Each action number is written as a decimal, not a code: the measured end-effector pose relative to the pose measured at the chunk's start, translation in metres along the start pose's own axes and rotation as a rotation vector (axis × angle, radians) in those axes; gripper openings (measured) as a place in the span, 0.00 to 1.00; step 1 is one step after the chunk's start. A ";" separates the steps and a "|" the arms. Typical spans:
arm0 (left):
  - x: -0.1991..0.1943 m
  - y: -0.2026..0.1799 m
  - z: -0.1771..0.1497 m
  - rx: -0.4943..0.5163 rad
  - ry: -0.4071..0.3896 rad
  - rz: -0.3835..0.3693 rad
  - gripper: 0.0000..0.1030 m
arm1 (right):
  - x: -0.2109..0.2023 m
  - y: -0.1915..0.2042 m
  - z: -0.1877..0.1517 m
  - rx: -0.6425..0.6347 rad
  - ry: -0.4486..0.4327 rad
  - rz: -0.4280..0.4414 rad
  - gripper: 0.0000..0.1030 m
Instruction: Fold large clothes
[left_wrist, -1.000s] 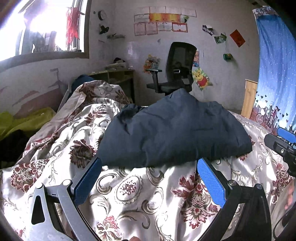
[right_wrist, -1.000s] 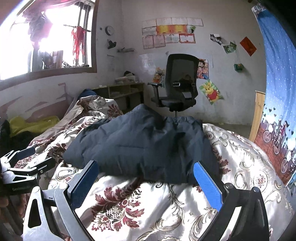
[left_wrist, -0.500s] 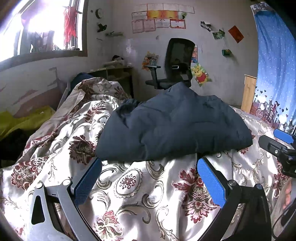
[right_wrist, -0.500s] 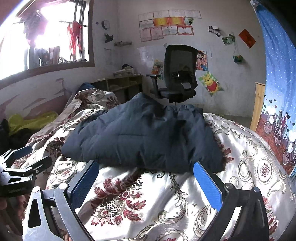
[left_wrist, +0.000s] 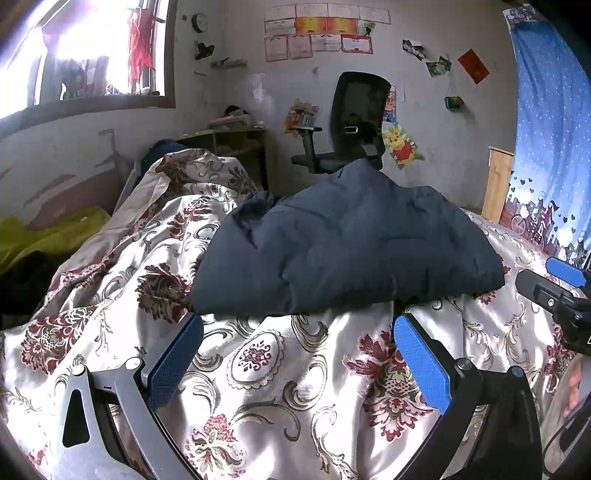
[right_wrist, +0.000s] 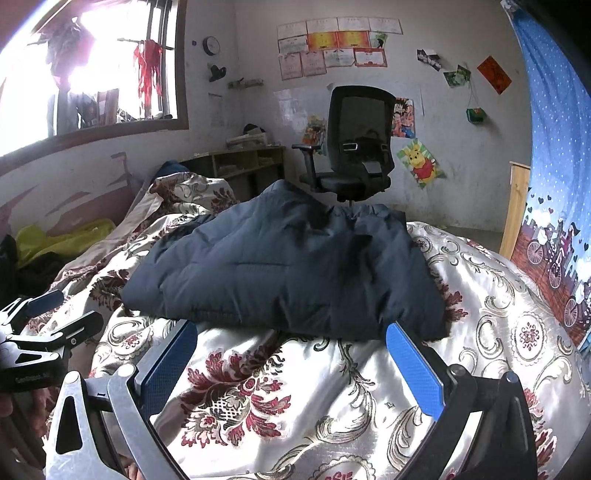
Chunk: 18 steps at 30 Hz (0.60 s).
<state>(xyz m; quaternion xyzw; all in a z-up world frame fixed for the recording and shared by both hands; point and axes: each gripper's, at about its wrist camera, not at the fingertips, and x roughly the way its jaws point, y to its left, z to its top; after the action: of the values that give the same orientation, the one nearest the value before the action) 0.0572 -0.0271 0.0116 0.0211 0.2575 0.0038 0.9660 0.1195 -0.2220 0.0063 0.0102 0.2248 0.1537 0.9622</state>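
Note:
A dark navy padded garment lies folded in a thick bundle on the floral bedspread; it also shows in the right wrist view. My left gripper is open and empty, a little short of the bundle's near edge. My right gripper is open and empty, just before the bundle's near edge. The right gripper shows at the right rim of the left wrist view. The left gripper shows at the left rim of the right wrist view.
A black office chair stands beyond the bed by the far wall. A low wooden shelf stands left of it. A blue curtain hangs on the right. Yellow-green cloth lies at the left.
Both grippers have drawn back slightly from the folded garment and stayed open. The garment has not moved.

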 end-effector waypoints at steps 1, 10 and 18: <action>0.000 0.000 0.000 -0.001 0.000 0.000 0.98 | 0.000 0.000 0.000 0.000 0.000 0.000 1.00; 0.000 0.000 0.000 -0.002 -0.002 0.000 0.98 | 0.000 -0.001 0.000 0.000 0.000 0.001 1.00; 0.000 0.001 0.000 0.000 0.000 -0.001 0.98 | -0.001 0.000 0.000 0.000 0.001 0.000 1.00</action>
<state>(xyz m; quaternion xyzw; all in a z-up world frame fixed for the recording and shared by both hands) 0.0574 -0.0260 0.0115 0.0211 0.2574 0.0035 0.9661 0.1193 -0.2223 0.0070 0.0100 0.2252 0.1539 0.9620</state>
